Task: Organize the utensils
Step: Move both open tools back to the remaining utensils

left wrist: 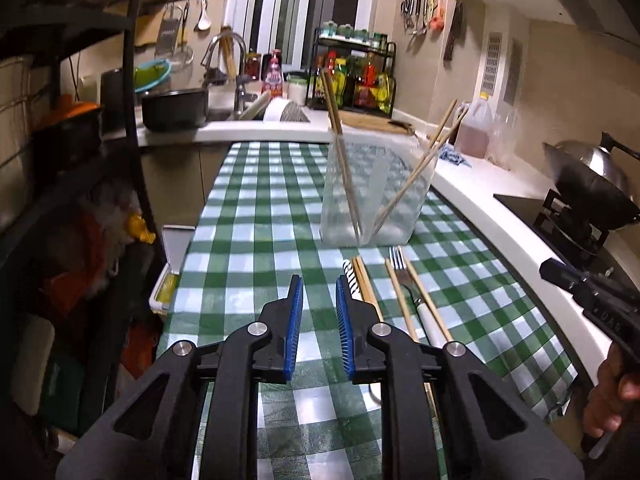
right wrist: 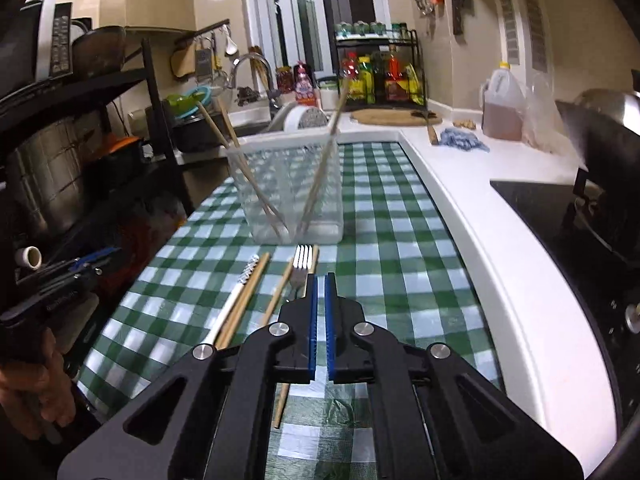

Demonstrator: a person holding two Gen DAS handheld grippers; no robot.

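A clear plastic holder (left wrist: 374, 196) stands on the green checked cloth (left wrist: 260, 216) with several wooden chopsticks (left wrist: 416, 172) leaning in it; it also shows in the right wrist view (right wrist: 288, 196). In front of it lie loose chopsticks (right wrist: 248, 296), a metal fork (right wrist: 301, 268) and a white-handled utensil with a striped tip (right wrist: 236, 300). These also show in the left wrist view: the fork (left wrist: 400, 268) and chopsticks (left wrist: 400, 300). My left gripper (left wrist: 319, 284) is open and empty, left of the loose utensils. My right gripper (right wrist: 321, 280) is nearly closed with nothing between the pads, just right of the fork.
A white counter edge (right wrist: 472, 216) runs along the right, with a stove and wok (left wrist: 592, 188) beyond. A black shelf rack (left wrist: 80, 120) stands at the left. The sink, faucet (right wrist: 256, 76), spice rack (right wrist: 380, 68) and cutting board (right wrist: 396, 117) are at the back.
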